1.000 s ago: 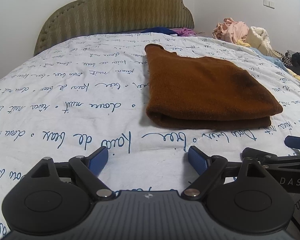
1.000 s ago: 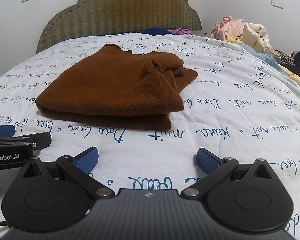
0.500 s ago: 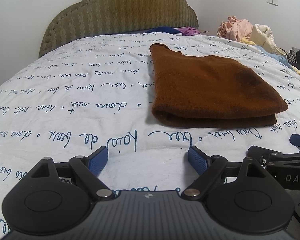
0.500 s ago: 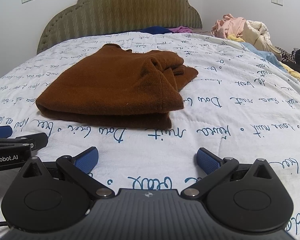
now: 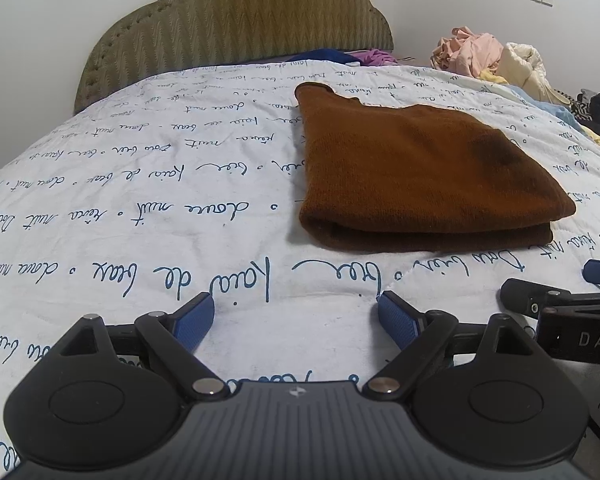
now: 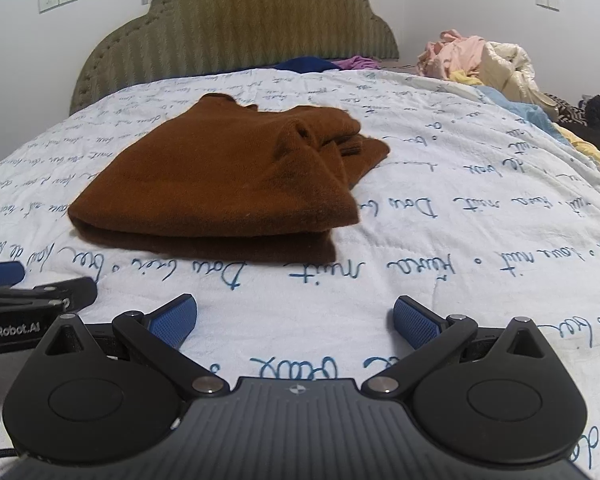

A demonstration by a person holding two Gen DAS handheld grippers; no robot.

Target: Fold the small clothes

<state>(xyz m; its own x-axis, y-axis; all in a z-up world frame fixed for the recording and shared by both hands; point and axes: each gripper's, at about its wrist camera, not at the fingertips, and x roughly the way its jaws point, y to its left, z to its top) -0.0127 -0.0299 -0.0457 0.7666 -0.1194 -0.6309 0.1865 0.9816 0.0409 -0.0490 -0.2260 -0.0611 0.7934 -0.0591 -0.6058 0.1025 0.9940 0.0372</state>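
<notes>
Brown garment (image 5: pixel 420 172) folded, underside hidden, right tongs (image 5: pixel 560 292) cut off

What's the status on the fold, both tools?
Left tool open, empty. Right tool open, empty. Brown garment folded on bedspread, untouched. Nothing between tools and garment.

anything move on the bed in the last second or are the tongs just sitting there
Little changed. The left tongs turned slightly, so the folded brown sweater sits a touch further right in their view. The right tongs barely shifted. Both stay open and empty, short of the sweater, which lies folded on the bedspread as before.
</notes>
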